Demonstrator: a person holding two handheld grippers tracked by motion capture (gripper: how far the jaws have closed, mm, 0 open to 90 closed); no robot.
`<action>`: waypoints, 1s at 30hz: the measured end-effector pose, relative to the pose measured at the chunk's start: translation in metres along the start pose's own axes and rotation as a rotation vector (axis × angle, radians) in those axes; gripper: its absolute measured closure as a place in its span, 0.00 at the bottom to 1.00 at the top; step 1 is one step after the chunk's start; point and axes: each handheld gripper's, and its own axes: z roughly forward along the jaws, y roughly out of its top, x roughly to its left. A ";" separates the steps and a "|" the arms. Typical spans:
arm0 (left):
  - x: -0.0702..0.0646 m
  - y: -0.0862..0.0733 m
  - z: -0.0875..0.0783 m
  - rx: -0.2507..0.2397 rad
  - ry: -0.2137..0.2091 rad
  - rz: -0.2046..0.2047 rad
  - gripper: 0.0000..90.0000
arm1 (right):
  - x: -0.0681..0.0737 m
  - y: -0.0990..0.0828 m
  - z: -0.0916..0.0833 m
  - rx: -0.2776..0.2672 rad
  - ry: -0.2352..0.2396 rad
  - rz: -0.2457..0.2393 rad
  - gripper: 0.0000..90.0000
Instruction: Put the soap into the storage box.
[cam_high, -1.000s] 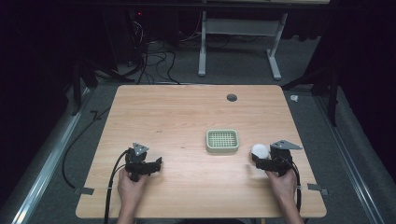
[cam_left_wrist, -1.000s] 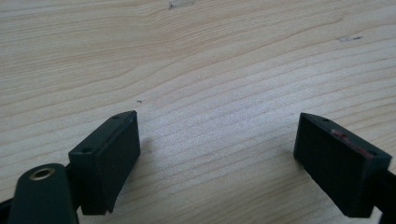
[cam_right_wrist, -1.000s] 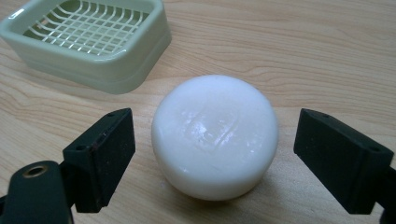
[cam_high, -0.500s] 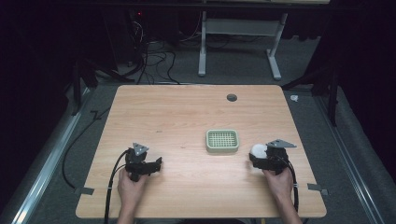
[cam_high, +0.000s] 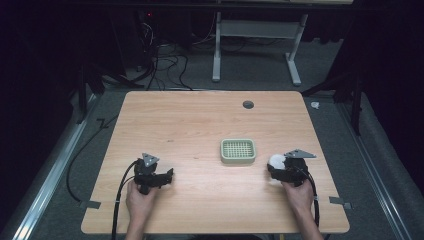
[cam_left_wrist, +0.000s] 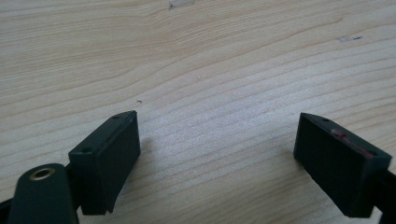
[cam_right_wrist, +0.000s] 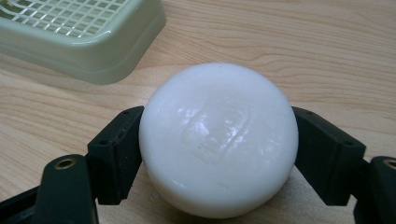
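A round white soap bar (cam_right_wrist: 218, 137) sits between the two black jaws of my right gripper (cam_right_wrist: 218, 149), which press against its sides. In the high view the soap (cam_high: 276, 161) and right gripper (cam_high: 279, 167) are at the table's front right, just right of a pale green soap dish (cam_high: 238, 150) with a grid top. That dish (cam_right_wrist: 84, 35) fills the upper left of the right gripper view, a short way beyond the soap. My left gripper (cam_high: 167, 176) rests at the front left, jaws wide apart over bare wood (cam_left_wrist: 215, 121), holding nothing.
The wooden table (cam_high: 190, 125) has a dark round hole (cam_high: 248, 104) near its far edge. Cables trail from both grippers off the front edge. Beyond the table stand a metal frame and tangled cables on the floor. Tape strips mark the front corners.
The right gripper with the soap has shifted slightly left toward the dish and turned a little. The left gripper has stayed put.
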 end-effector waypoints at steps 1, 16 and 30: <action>0.000 0.000 0.000 0.000 0.000 0.000 0.17 | 0.000 0.000 0.000 0.000 0.000 0.000 0.27; 0.000 0.000 0.000 0.000 0.000 0.000 0.17 | -0.001 0.000 -0.002 0.008 0.013 0.010 0.27; 0.000 0.000 0.000 0.000 0.000 0.000 0.17 | -0.001 0.008 -0.014 -0.021 0.023 0.005 0.27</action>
